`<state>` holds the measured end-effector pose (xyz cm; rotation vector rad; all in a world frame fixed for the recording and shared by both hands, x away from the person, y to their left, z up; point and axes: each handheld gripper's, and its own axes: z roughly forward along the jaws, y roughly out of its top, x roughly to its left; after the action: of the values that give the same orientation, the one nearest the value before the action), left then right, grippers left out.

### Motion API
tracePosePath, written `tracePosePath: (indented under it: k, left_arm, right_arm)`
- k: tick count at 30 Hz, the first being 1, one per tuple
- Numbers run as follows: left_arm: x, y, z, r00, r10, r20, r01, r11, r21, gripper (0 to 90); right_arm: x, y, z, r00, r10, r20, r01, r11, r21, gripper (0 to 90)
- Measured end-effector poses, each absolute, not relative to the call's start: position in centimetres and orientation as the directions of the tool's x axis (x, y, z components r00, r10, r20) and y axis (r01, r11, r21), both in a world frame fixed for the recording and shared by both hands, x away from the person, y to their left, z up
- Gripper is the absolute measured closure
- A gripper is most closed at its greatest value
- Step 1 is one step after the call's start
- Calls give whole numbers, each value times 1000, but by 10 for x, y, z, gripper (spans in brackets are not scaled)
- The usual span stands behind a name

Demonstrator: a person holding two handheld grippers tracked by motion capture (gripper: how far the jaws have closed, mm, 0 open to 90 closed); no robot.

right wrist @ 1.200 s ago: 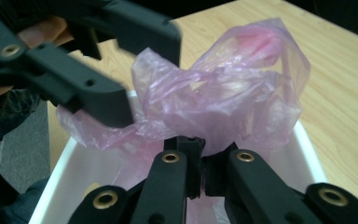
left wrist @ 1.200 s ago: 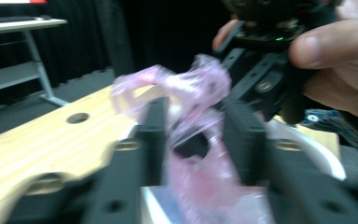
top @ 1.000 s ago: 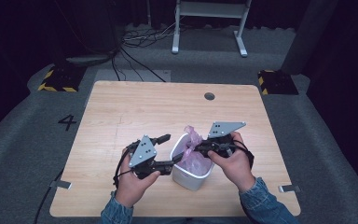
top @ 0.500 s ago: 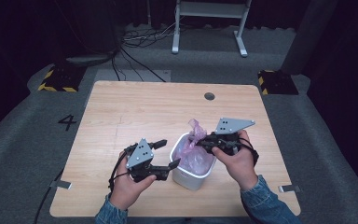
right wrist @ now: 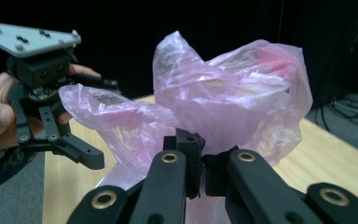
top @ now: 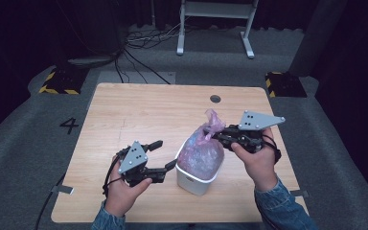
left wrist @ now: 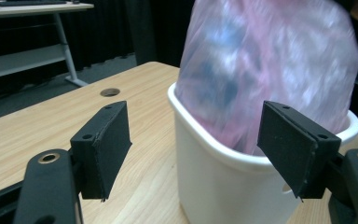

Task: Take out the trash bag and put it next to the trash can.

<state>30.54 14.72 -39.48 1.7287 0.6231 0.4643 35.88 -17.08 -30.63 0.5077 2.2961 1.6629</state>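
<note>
The right gripper had its jaws pressed together on the gathered neck of a pink plastic bag, and in the right gripper view the crumpled top of that bag billowed up directly beyond the closed jaw tips, with thin film pinched between them. In the high view the bag's swollen body hung below and to the left of those jaws, its lower part inside a white bin that stood on the wooden table, while a small tuft of plastic stuck up just above the pinch point. The person's right hand gripped the tool from behind, a denim cuff showing at the wrist.

The left gripper was spread wide and held nothing. In the left gripper view the white bin stood straight ahead of the parted jaws, its near wall between the two pads, and the blurred pink bag rose above the rim beyond them. From above, one jaw tip lay just beside the bin's left wall; whether it touched could not be told. The left hand held that tool low over the table, near its front edge.
</note>
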Motion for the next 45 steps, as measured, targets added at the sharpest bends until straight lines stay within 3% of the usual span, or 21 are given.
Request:
tracePosePath:
  k: [22,35,45]
  left_arm:
    - [313,195,-438,644,763,-55,348,-229,909,268]
    - [308,217,-457,572,818,-61,438,-241,866,265]
    - [305,228,-469,531,845,-56,488,-252,836,264]
  right_arm:
    - [354,-202,-271,-863,499,-73,-15,118,993,871]
    - [364,-236,-258,-803,580,-139,-26,199,980,863]
    - [371,-265,-258,-772,624,-123,-11,181,983,864]
